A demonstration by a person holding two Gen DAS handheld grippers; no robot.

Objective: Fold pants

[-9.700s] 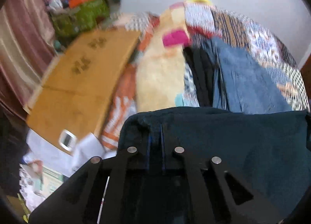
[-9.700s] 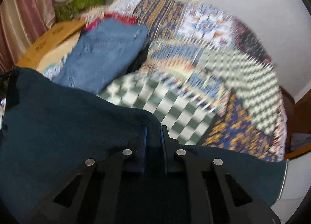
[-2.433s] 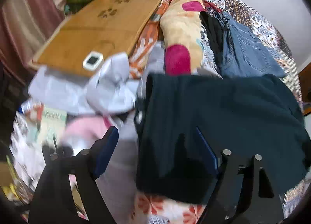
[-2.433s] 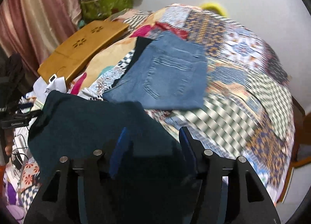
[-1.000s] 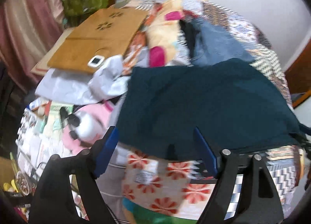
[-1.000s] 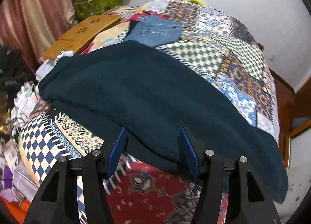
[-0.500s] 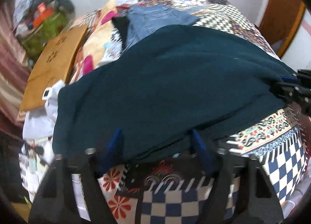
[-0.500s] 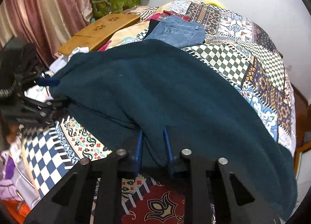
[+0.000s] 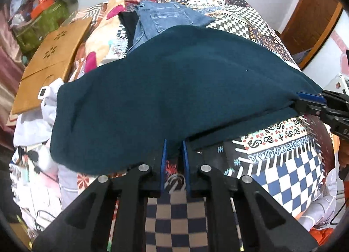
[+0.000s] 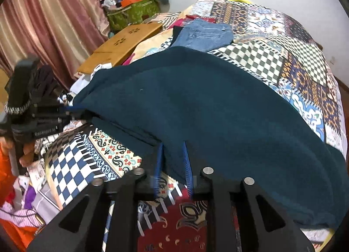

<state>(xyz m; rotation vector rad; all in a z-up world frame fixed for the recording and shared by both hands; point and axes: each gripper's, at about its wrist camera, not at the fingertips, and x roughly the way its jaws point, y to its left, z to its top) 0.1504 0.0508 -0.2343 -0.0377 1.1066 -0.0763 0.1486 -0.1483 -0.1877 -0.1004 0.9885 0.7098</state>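
Dark teal pants (image 9: 185, 77) lie spread across the patchwork bed, folded over on themselves; they also show in the right wrist view (image 10: 207, 103). My left gripper (image 9: 173, 146) is shut on the near edge of the pants. My right gripper (image 10: 172, 151) is shut on the near edge further along. Each gripper shows in the other's view, the right one at the far right (image 9: 314, 101), the left one at the left (image 10: 65, 110), both pinching the fabric edge.
Folded blue jeans (image 9: 165, 20) lie on a dark garment at the far side of the patchwork quilt (image 10: 283, 40). A wooden lap desk (image 9: 50, 59) and a green bag (image 10: 130, 14) sit to the left. Clutter fills the floor at the left.
Both grippers were open and apart from the pants a second ago. They have moved to the near edge and closed on the fabric.
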